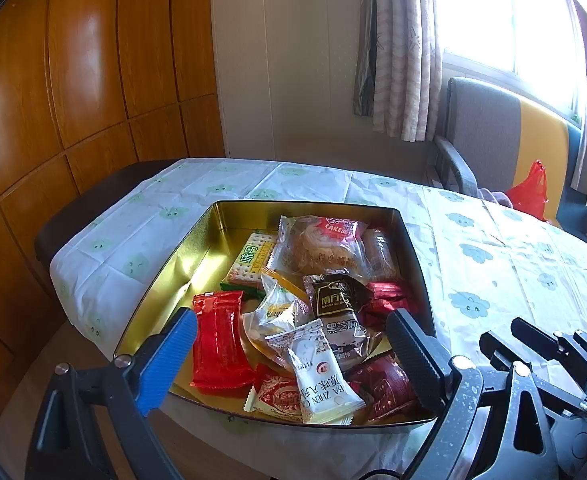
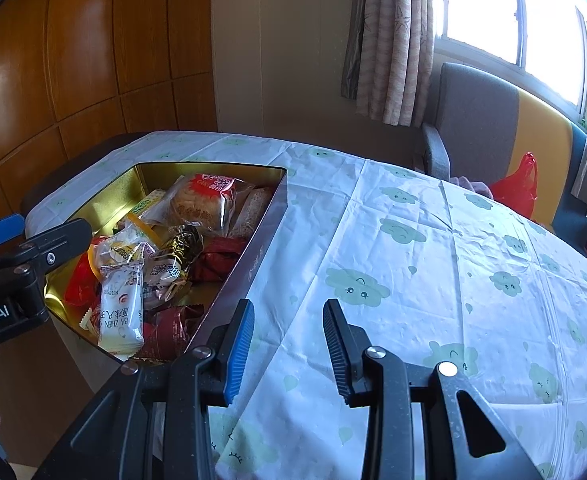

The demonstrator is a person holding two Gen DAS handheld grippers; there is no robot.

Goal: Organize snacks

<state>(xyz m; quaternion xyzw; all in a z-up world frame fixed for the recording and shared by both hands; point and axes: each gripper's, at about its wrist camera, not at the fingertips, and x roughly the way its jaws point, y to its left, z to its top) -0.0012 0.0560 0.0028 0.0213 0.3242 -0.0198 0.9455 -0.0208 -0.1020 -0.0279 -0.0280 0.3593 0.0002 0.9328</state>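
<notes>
**Snack tin on the cloud tablecloth**

Sunny room, wood panelling on one side, curtain [image 1: 405,60] by a bright window, and a worktop [image 1: 513,248] under a white cloth with green cloud faces.

Left wrist view: gold tin [image 1: 213,236] sits on the worktop near its edge, full of wrapped snacks. Red packet [image 1: 219,344] along the left, white "BA ZHEN" packet [image 1: 325,384] at the front, a cake bag [image 1: 321,248] toward the back. Left gripper [image 1: 291,354] hangs over the tin's near end, fingers spread wide, nothing pinched.

Right wrist view: right gripper [image 2: 287,354] hovers over bare cloth just right of the tin, fingers partly apart and empty. Red plastic bag [image 2: 517,188] sits on a chair [image 2: 477,120] beyond.
</notes>
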